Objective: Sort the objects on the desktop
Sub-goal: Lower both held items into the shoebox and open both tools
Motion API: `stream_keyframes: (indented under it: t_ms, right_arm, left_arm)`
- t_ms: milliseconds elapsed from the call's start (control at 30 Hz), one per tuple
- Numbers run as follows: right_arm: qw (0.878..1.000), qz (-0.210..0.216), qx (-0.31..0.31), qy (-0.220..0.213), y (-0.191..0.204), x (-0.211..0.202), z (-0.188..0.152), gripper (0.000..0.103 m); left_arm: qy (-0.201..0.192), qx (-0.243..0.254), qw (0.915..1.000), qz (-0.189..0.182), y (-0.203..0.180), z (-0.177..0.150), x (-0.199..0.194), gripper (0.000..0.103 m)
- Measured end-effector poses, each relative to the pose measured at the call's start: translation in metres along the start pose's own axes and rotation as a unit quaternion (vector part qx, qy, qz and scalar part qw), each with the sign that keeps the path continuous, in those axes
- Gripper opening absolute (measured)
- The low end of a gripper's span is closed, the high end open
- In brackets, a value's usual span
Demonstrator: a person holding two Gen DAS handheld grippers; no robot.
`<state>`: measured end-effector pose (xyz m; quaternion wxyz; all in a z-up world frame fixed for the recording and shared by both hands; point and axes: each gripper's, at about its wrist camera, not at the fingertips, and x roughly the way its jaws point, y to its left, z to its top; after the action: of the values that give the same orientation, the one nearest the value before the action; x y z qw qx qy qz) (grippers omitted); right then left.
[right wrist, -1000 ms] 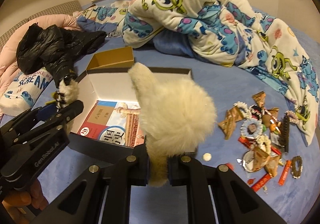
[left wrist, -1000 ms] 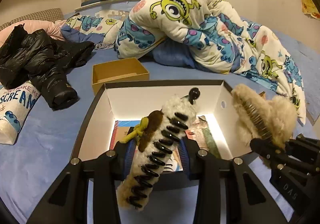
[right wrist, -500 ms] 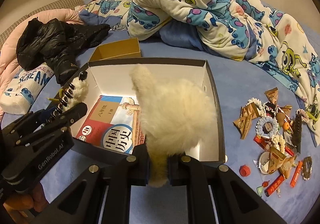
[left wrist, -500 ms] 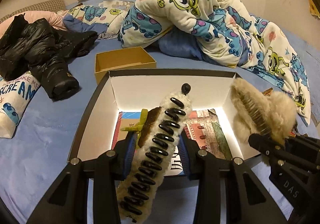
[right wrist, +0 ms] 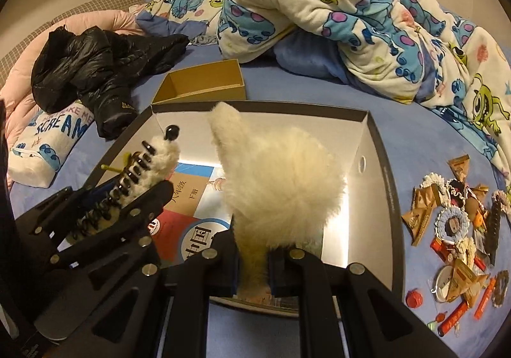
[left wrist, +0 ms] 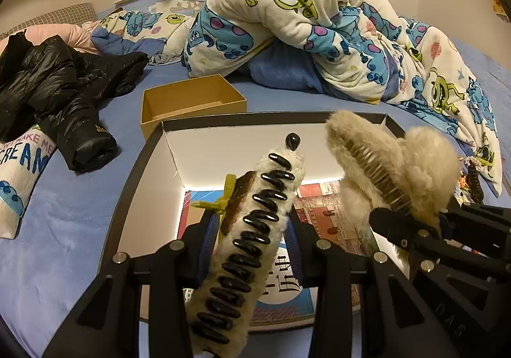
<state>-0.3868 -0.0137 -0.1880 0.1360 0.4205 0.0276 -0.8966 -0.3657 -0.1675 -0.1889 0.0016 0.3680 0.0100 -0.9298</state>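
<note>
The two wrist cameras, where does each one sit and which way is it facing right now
Left wrist: on the left gripper, angled down at the open box; it grips a furry hair claw.
Right wrist: on the right gripper, angled down over that box; it pinches a fluffy white clip.
Shared: box, both clips, cardboard tray, each other's gripper.

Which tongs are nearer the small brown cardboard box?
Left. The left tongs hover over the big box's side nearest the brown box; the right tongs hover farther toward the clutter pile.
</note>
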Motion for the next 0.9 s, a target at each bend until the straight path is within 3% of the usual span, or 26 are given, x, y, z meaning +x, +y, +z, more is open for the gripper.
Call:
stream_keyframes:
  t_ms: [67,167,200,267,300,367,667,900]
  right_arm:
    - [1.000,-0.002,-0.003,0.001,0.001,0.002,0.000,0.015]
    - [1.000,-0.019,-0.008,-0.001,0.000,0.005,-0.001,0.018]
    - [1.000,-0.022,-0.011,-0.002,-0.001,0.005,-0.002,0.023]
    - [0.999,-0.037,-0.008,-0.005,-0.004,0.005,-0.002,0.045]
    - [0.999,-0.041,-0.003,-0.009,-0.007,0.004,-0.002,0.051]
    - [0.999,-0.040,0.007,-0.014,-0.012,0.002,-0.002,0.065]
    - [0.998,-0.049,0.006,-0.030,-0.019,-0.015,0.003,0.077]
    - [0.997,-0.051,0.029,-0.047,-0.035,-0.033,0.002,0.078]
  left_arm:
    - [0.000,0.002,0.9999,0.010,0.000,0.000,0.002,0.047]
    - [-0.007,0.004,0.9991,0.042,0.002,-0.002,0.002,0.075]
    - [-0.010,0.003,0.9985,0.054,0.004,-0.003,0.002,0.079]
    - [-0.010,-0.003,0.9985,0.053,0.009,-0.004,0.000,0.083]
    - [-0.010,-0.011,0.9987,0.048,0.013,-0.003,-0.001,0.086]
    - [-0.014,-0.020,0.9990,0.038,0.018,-0.003,-0.003,0.088]
    - [-0.026,-0.007,0.9993,0.024,0.010,0.000,-0.019,0.089]
    - [-0.034,0.009,0.9993,0.007,-0.010,0.002,-0.029,0.090]
